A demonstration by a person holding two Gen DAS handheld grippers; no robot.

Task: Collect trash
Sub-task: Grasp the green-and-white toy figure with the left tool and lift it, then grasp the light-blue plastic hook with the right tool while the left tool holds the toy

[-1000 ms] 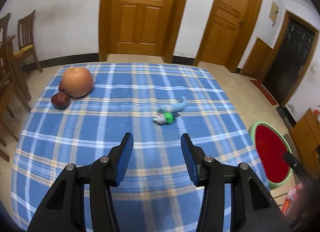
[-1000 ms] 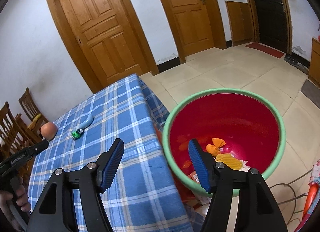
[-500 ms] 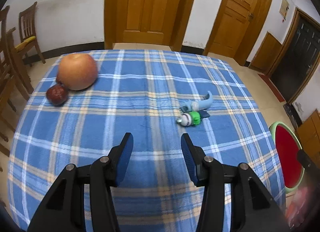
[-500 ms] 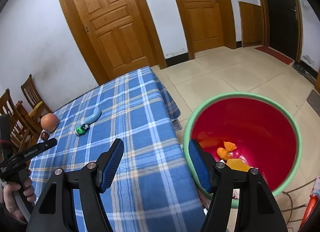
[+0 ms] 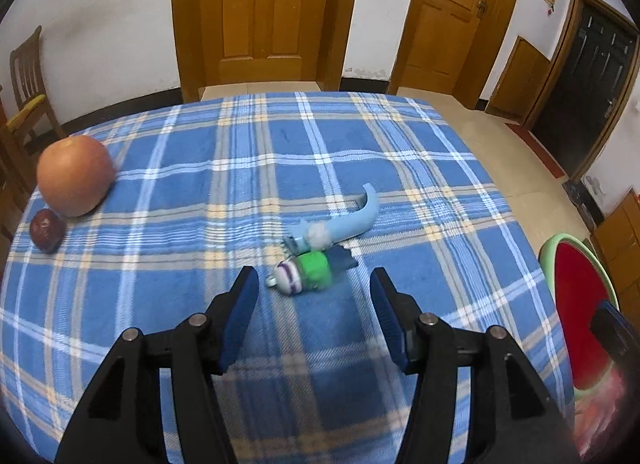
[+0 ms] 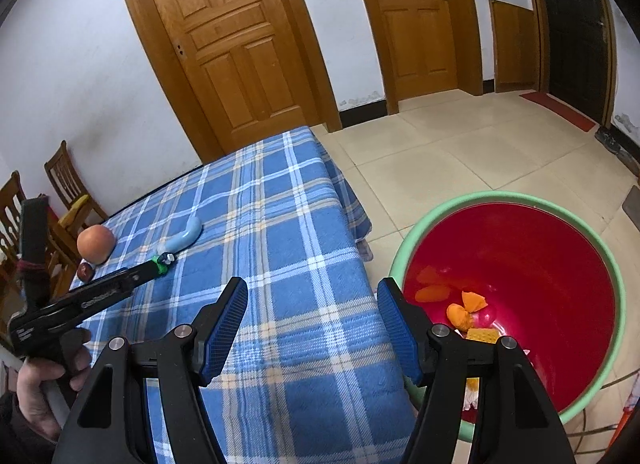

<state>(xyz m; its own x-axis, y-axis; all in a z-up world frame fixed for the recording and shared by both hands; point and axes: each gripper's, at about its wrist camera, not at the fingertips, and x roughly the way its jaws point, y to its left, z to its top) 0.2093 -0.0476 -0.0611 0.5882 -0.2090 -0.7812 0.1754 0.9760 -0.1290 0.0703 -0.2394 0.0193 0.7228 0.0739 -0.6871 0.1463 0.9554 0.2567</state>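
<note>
Left gripper [image 5: 312,284] and right gripper [image 6: 312,296]: jaws released, empty. One round red plastic bin [image 6: 560,264], green-rimmed. One green-capped wrapper [image 5: 306,275] lies mid-tabletop on plaid cloth [image 5: 200,192].

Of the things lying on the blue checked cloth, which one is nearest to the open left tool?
The small green wrapper, just ahead of the left tool. The blue curved piece lies behind it; the two fruits are far left.

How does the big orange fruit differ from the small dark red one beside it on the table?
Size: the orange fruit is far larger than the dark red fruit. Colour: the orange fruit is pale orange-pink, the dark red fruit deep maroon. Position: the orange fruit lies farther from the left claw, the dark red fruit nearer the cloth's edge. Both are roundish and lie on the plaid tablecloth, close together.
</note>
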